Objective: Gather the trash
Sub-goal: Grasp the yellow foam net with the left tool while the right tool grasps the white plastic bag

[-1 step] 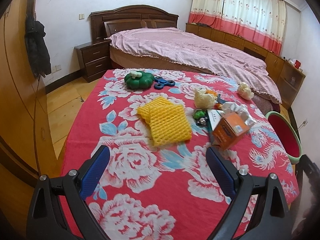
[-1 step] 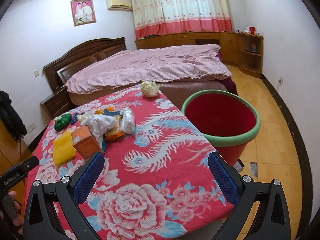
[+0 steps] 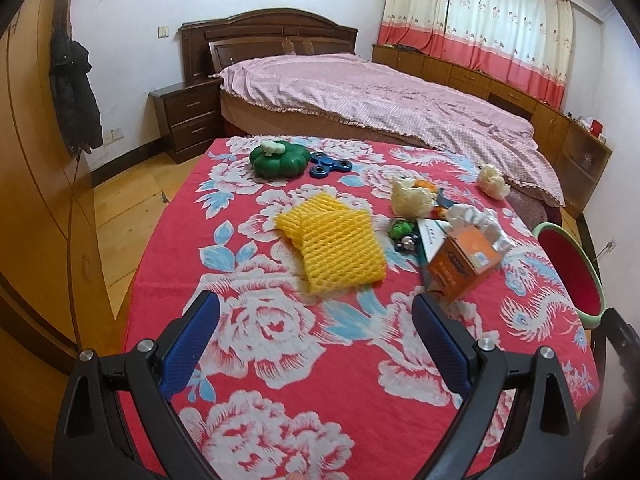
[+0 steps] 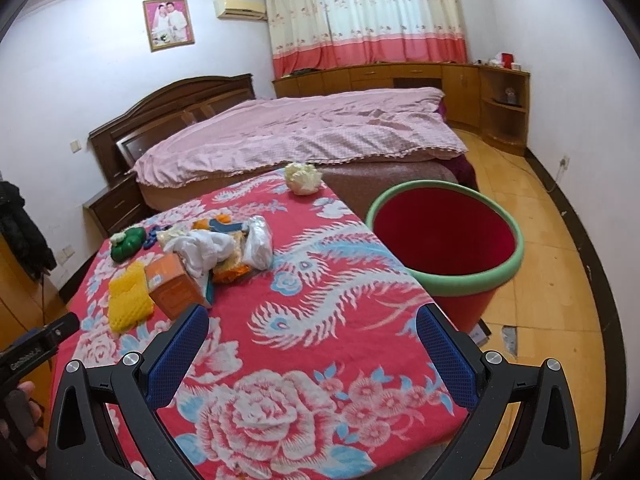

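Note:
Trash lies on a table with a red flowered cloth point(image 3: 280, 340): yellow foam net point(image 3: 336, 244), an orange carton point(image 3: 460, 264), crumpled white tissue point(image 3: 476, 220), a cream paper ball point(image 3: 412, 200) and another at the far corner point(image 3: 494, 182). In the right wrist view I see the net point(image 4: 128, 296), carton point(image 4: 172, 284), tissue point(image 4: 204, 248), a clear bag point(image 4: 260, 242) and the far paper ball point(image 4: 304, 178). A red bin with a green rim point(image 4: 444, 236) stands right of the table. My left gripper point(image 3: 316, 340) and right gripper point(image 4: 312, 348) are open, empty, above the near cloth.
A green pumpkin toy point(image 3: 280, 158) and a blue spinner point(image 3: 330, 166) lie at the table's far left. A bed with a pink cover point(image 3: 380, 96) stands behind. A wooden wardrobe point(image 3: 36, 200) is on the left. The bin also shows at the left wrist view's right edge point(image 3: 572, 268).

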Demonstrator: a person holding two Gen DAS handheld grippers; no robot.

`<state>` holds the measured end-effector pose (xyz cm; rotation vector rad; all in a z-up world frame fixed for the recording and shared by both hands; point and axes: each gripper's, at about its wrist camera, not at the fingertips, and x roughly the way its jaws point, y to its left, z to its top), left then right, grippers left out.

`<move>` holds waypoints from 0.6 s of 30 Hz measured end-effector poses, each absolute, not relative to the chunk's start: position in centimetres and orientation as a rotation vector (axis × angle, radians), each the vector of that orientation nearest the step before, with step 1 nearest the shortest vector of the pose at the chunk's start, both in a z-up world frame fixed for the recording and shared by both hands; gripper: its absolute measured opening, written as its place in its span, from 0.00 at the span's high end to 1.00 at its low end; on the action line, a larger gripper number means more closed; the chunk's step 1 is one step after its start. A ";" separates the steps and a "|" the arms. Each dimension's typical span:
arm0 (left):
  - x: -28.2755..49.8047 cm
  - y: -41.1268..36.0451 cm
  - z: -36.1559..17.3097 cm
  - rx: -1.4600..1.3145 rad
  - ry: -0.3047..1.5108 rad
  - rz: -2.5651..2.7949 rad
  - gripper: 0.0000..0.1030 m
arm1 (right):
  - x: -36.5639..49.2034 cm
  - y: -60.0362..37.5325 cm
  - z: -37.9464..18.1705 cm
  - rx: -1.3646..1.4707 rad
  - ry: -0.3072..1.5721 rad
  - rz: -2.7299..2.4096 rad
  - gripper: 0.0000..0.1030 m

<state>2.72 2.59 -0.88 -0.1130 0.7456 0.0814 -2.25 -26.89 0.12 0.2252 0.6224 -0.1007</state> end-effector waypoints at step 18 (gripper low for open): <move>11.0 3.7 -4.2 -0.112 0.874 0.025 0.11 | 7.3 -25.5 -1.1 0.186 0.756 -0.041 0.00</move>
